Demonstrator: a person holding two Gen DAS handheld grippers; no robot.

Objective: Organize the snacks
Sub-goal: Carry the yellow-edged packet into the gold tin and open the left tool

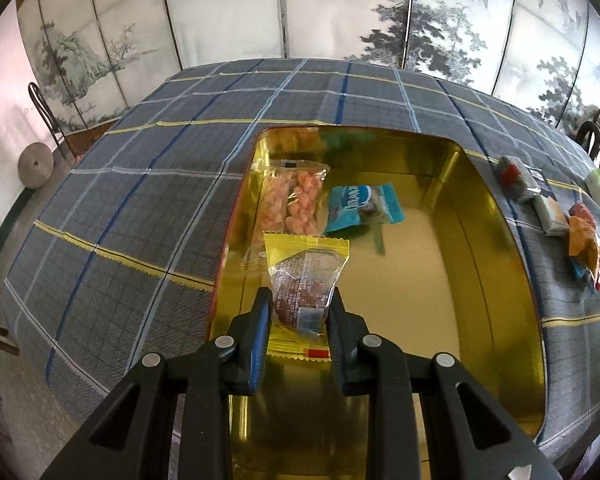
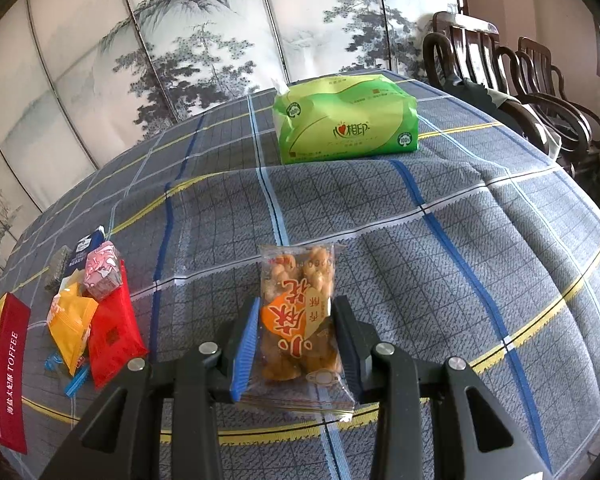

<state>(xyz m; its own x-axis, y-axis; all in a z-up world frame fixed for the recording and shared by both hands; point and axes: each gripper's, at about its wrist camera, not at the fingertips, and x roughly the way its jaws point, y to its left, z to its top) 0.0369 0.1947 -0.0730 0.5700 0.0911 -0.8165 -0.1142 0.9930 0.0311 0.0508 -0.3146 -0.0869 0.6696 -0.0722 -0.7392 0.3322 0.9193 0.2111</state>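
Note:
My left gripper (image 1: 300, 294) is shut on a clear packet with yellow ends (image 1: 306, 268) that holds a dark red-brown snack. It hangs over the near left part of an open gold tin (image 1: 480, 208). On the tin's floor lie a pink snack pack (image 1: 294, 204) and a blue packet (image 1: 364, 204). My right gripper (image 2: 299, 302) is shut on a clear bag of fried dough twists with an orange label (image 2: 296, 276), low over the checked tablecloth. Whether the bag touches the cloth I cannot tell.
A heap of loose snacks lies left of the right gripper: a red packet (image 2: 108, 320), a yellow one (image 2: 70, 320), a pink-white cube (image 2: 102, 270). A red toffee strip (image 2: 10, 368) lies by the tin's edge. A green tissue pack (image 2: 344, 120) sits far back. Dark chairs (image 2: 500, 64) stand at the right.

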